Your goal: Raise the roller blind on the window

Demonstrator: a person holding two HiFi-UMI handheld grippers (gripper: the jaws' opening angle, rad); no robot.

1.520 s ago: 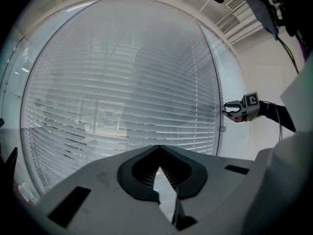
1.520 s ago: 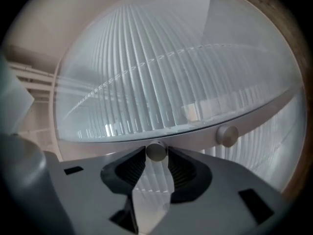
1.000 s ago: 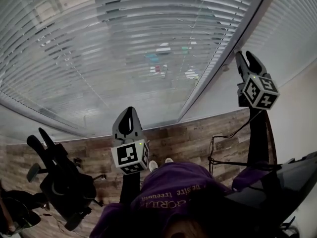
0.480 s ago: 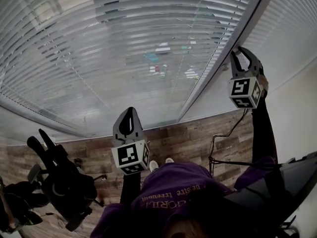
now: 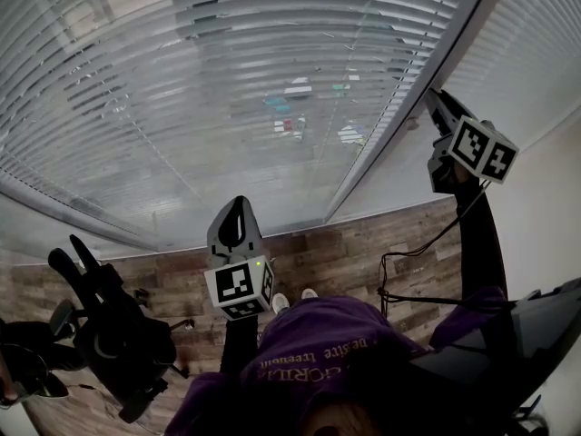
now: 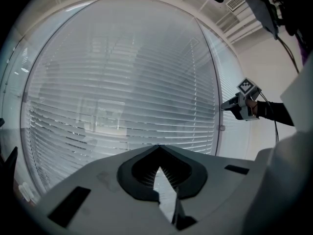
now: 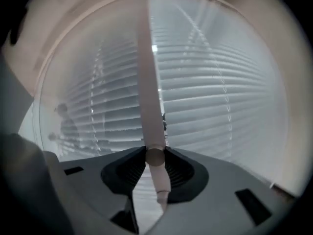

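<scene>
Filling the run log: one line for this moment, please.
right gripper: jaws just closing onto wand | left gripper: shut, empty | blind: down

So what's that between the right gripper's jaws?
A pale wand stands between the right gripper's jaws, which have just been closing on it. The right gripper view shows it.

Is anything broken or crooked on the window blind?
Nothing stands out. The blind hangs in even rows with nothing bent or loose, and its wand looks whole.
</scene>
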